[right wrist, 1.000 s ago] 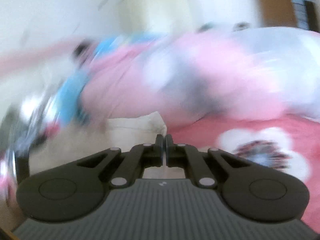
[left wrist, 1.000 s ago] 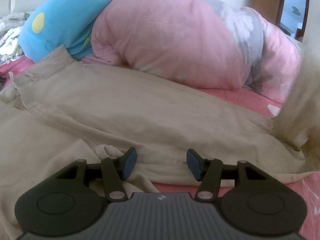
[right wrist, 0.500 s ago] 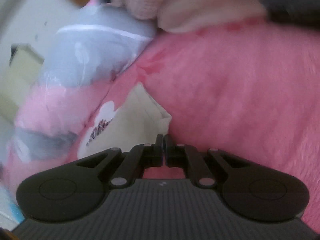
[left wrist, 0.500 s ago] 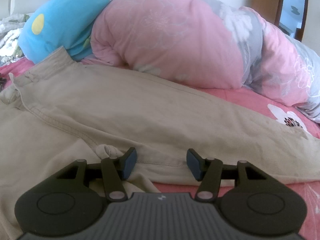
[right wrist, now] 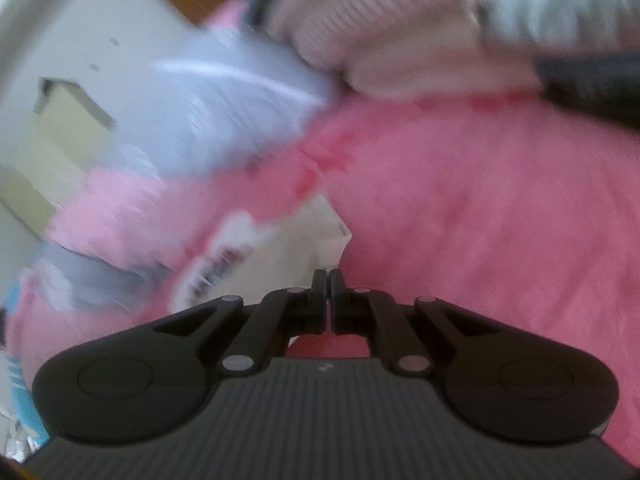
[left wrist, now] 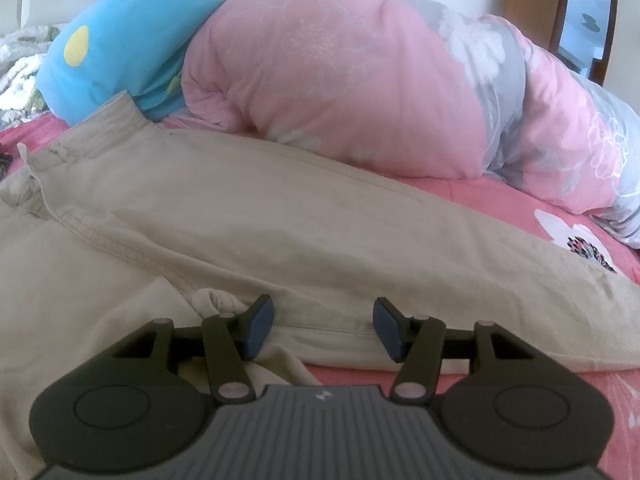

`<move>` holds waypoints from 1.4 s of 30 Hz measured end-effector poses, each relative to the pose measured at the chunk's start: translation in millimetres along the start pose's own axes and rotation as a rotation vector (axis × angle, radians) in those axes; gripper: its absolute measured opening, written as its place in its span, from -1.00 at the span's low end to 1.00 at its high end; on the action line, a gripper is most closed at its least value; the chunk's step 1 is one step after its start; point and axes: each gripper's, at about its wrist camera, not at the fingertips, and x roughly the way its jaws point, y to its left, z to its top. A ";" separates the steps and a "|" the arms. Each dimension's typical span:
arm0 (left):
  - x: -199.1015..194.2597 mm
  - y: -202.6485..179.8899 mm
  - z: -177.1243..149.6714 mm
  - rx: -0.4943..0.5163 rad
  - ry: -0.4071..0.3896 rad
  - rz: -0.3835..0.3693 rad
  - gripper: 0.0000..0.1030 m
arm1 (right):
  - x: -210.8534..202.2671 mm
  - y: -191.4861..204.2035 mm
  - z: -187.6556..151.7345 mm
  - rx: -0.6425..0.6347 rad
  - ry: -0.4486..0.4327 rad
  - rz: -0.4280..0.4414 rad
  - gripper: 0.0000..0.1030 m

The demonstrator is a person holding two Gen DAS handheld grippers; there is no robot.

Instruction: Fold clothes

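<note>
Beige trousers (left wrist: 280,220) lie spread across the pink bed sheet (left wrist: 500,200), waistband at the far left and one leg running to the right. My left gripper (left wrist: 324,328) hovers low over the near edge of that leg by the crotch. It is open, with its blue pads (left wrist: 260,326) apart and the cloth lying flat beneath them. In the blurred right wrist view, my right gripper (right wrist: 329,280) is shut, with a pale corner of the trouser hem (right wrist: 312,236) pinched at its tips over the sheet (right wrist: 480,220).
A bulky pink and grey flowered quilt (left wrist: 340,80) is heaped along the far side of the trousers, with a blue striped cover (left wrist: 132,48) at its left end. A wooden door (left wrist: 532,0) stands at the back right. A ribbed pale sleeve (right wrist: 380,20) crosses the top of the right wrist view.
The right gripper swung down and rolled, carrying the hem corner from up in front of the quilt to low over the sheet. The trouser leg's right end settled flat. The left gripper stayed still.
</note>
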 end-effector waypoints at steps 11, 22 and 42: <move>0.4 0.2 -1.1 0.001 0.001 0.001 0.11 | -31.0 37.0 3.9 -0.234 -0.154 -0.128 -0.87; 1.4 0.8 -2.2 0.014 0.001 0.005 0.14 | 123.5 219.5 -58.3 -0.713 0.299 0.163 -0.71; -4.3 8.4 -1.9 -0.033 -0.017 -0.010 0.15 | 210.2 309.4 -101.9 -0.870 0.499 0.156 -0.75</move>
